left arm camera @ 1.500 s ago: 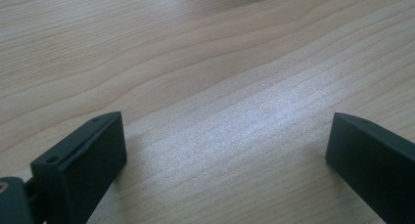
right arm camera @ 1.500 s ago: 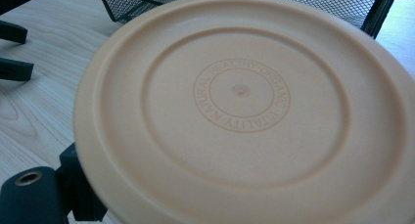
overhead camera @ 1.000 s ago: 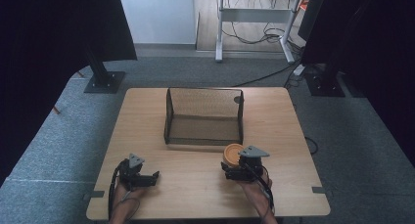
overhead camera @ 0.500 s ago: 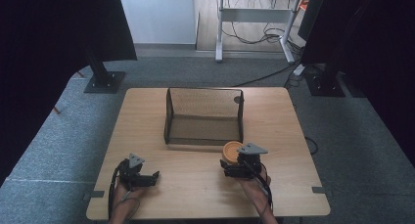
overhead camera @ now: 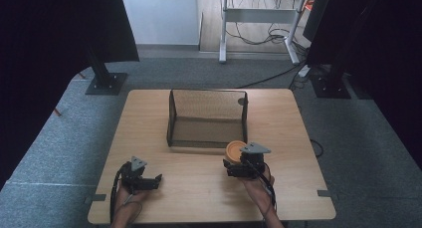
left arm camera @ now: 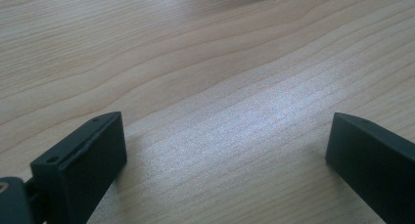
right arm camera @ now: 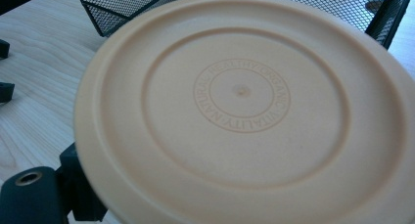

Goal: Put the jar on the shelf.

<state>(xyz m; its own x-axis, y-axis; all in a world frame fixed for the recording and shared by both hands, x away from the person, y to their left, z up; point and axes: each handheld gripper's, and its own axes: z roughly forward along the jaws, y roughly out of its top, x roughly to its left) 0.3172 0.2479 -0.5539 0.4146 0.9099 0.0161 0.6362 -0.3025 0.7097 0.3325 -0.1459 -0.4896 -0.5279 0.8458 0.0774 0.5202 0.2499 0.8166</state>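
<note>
A round pale-orange plate (right arm camera: 240, 106), its flat face stamped with a ring of raised letters, stands tilted on edge in my right gripper (overhead camera: 238, 163). The jaws are shut on its lower rim, and one black finger (right arm camera: 78, 194) shows at the lower left. From the high view the plate (overhead camera: 234, 150) hangs just in front of the black mesh basket (overhead camera: 171, 119). My left gripper (overhead camera: 154, 180) rests on the table's near left. Its jaws stand wide apart, and my left gripper (left arm camera: 222, 131) has only bare wood between them.
The wooden table (overhead camera: 298, 133) holds the mesh basket at its centre back, open at the top. The basket's near wall (right arm camera: 122, 4) stands right behind the plate. Grey carpet, two black stand bases and a desk frame with cables surround the table.
My right gripper has edged the plate slightly forward, toward the basket's front wall. The left gripper has not moved.
</note>
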